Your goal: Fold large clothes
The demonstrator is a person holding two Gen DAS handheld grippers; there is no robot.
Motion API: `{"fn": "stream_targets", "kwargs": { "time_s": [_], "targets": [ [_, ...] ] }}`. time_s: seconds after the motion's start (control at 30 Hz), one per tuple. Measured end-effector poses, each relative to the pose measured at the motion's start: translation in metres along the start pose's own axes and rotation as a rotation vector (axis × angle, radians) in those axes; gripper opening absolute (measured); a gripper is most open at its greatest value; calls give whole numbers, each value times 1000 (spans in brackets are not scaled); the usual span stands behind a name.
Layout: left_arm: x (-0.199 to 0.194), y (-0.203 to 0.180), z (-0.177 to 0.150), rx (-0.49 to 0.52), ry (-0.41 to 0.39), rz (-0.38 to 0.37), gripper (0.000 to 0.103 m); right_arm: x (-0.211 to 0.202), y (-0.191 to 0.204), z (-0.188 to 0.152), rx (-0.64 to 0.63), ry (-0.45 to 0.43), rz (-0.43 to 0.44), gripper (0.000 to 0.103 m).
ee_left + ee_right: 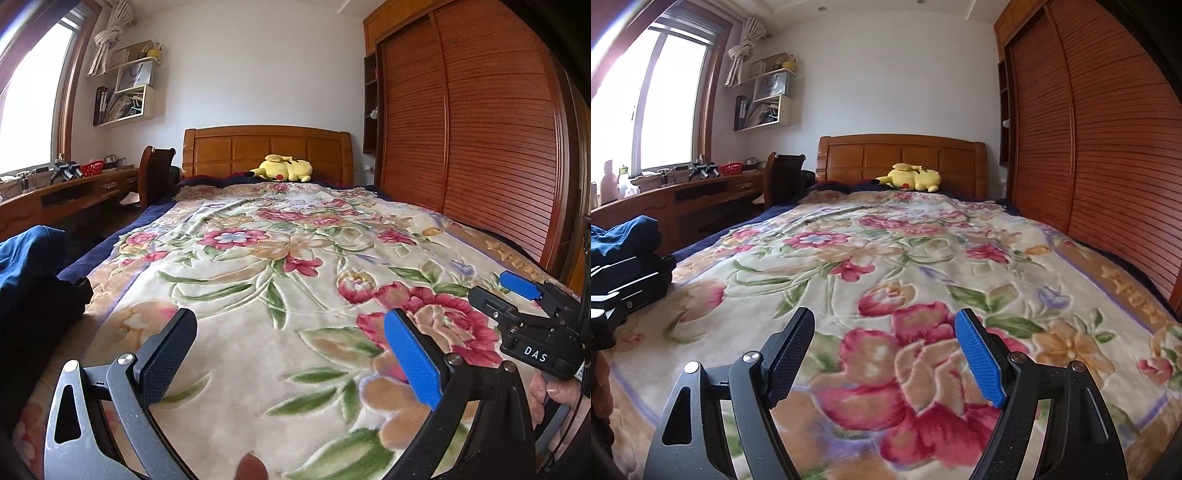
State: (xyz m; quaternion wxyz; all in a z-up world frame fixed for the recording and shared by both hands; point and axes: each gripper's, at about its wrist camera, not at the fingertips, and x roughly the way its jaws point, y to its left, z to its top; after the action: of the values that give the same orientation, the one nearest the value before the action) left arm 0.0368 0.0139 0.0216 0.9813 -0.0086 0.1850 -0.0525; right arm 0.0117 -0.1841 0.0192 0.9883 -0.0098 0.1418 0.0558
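Observation:
A pile of dark clothes, blue on top of black [33,280], lies at the left edge of the bed; it also shows in the right wrist view [624,236]. My left gripper [290,325] is open and empty, held above the floral blanket [258,258] to the right of the pile. My right gripper [884,325] is open and empty above the blanket [886,266]. The right gripper also shows at the right edge of the left wrist view [517,295]. The left gripper's body [613,291] shows at the left edge of the right wrist view.
A yellow plush toy [284,169] lies by the wooden headboard [266,147]. A wooden wardrobe [480,129] stands along the bed's right side. A desk [66,195] and a chair [155,173] stand to the left under the window.

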Motion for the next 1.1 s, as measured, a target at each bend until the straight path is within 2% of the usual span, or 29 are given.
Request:
{"fn": "stream_targets", "kwargs": {
  "time_s": [0.37,1.1],
  "targets": [
    [7,-6,-6,23,24,33,102,5,-6,-1,17,-3,9,80],
    [4,-3,-7,15,17,33,102,4,-11,-2,12,-13,24,80]
  ]
}}
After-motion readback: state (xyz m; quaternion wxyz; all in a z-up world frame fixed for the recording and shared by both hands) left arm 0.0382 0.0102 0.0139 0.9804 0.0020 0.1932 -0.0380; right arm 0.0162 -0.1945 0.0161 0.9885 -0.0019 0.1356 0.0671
